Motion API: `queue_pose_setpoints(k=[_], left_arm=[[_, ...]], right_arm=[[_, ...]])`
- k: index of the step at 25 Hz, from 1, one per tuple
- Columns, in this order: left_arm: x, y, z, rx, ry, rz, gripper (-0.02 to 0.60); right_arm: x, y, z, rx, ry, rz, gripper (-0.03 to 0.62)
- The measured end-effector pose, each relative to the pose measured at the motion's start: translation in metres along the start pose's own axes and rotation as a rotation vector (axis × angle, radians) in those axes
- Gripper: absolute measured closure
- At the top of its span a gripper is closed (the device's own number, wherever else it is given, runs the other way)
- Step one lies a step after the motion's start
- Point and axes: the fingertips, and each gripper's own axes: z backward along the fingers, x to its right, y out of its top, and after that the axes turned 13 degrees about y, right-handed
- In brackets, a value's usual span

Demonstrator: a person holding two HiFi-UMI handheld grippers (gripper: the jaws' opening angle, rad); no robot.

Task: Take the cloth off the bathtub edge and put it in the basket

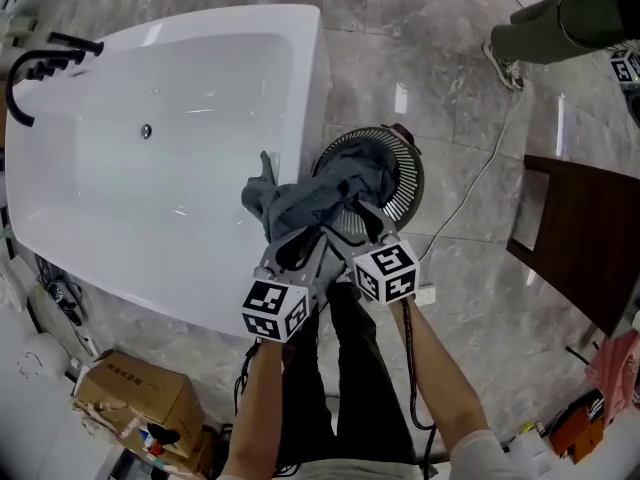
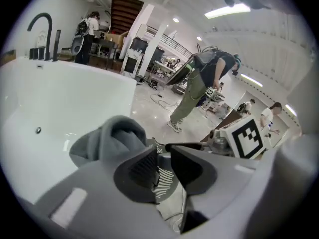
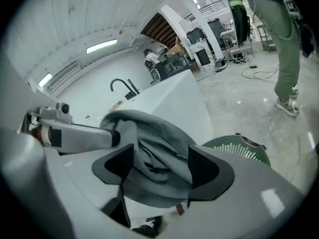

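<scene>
Grey cloth (image 1: pixel 315 203) sits bunched at the middle of the head view. Its left end lies over the rim of the white bathtub (image 1: pixel 300 58), and the rest spills toward 3 o'clock onto the round slatted basket (image 1: pixel 408 168), which stands on the marble floor (image 1: pixel 450 118) just beside the tub. Look at the right claw (image 3: pixel 160 158): jaws standing wide, the cloth heaped between them, pads not pinching it. Now the left claw (image 2: pixel 164 169): jaws drawn near each other with a slim gap and nothing caught in it, basket slats showing through, and the cloth off at its 10 o'clock. Both claws reach in from 6 o'clock, side by side. Up at 10 o'clock a black faucet (image 1: pixel 40 68) stands on the tub's far end. At 1 o'clock, well apart, there's a person (image 1: pixel 545 28) in green trousers, and a cardboard box (image 1: pixel 130 393) at 7 o'clock
</scene>
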Motion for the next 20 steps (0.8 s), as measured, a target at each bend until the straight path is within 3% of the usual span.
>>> queue_pose_setpoints(k=[5,10,14,17,20], left_arm=[[-0.033,0.011,0.026,0.045,0.053,0.021,0.433],[-0.055,0.009,0.045,0.076,0.098,0.04,0.433],[-0.07,0.0,0.052,0.076,0.123,0.058,0.433],[-0.071,-0.006,0.053,0.07,0.132,0.076,0.433],[-0.065,-0.01,0.052,0.052,0.131,0.045,0.433]], right_arm=[[-0.034,0.0,-0.035,0.049,0.13,-0.182,0.276],[-0.045,-0.003,-0.055,0.047,0.131,-0.186,0.278],[-0.05,-0.005,-0.063,0.054,0.148,-0.263,0.289],[-0.059,-0.003,-0.062,0.068,0.184,-0.296,0.388],[-0.063,0.001,-0.051,0.097,0.192,-0.281,0.499]])
